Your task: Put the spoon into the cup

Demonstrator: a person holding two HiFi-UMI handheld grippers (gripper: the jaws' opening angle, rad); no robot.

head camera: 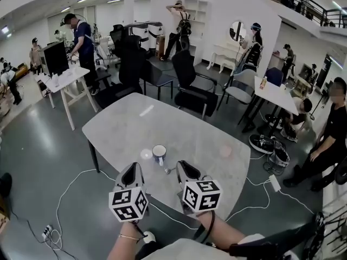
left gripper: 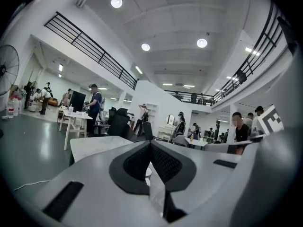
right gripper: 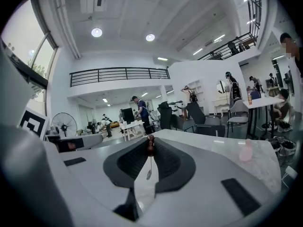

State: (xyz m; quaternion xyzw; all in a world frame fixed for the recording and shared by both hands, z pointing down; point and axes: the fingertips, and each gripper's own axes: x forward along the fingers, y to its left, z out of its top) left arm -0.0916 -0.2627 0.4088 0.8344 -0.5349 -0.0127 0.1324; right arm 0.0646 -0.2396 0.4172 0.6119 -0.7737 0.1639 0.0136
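Left gripper (head camera: pixel 133 168): jaws together, with nothing between them in the left gripper view (left gripper: pixel 150 144); it is held over the near part of the table, left of the cup.
Right gripper (head camera: pixel 180 166): jaws closed on the spoon, as its own view shows (right gripper: pixel 150 144).
Spoon (right gripper: pixel 149 148): clamped at the jaw tips. The brown handle end stands just above the tips, and the thin stem and small bowl hang down in the gap behind them.
Spoon position, head view (head camera: pixel 167 170): a small grey item at the right gripper's tip, near the cup on its near right side and outside it. Contact with the table cannot be judged.
Cup (head camera: pixel 159 153): upright on the table, white inside with a dark rim, between and just beyond the two grippers.
Table (head camera: pixel 124 129): pale marbled top.
Small white disc (head camera: pixel 146 154): flat on the table, just left of the cup.
Pink item (head camera: pixel 226 151): on the table, well to the right of the cup, also seen in the right gripper view (right gripper: pixel 245 150).
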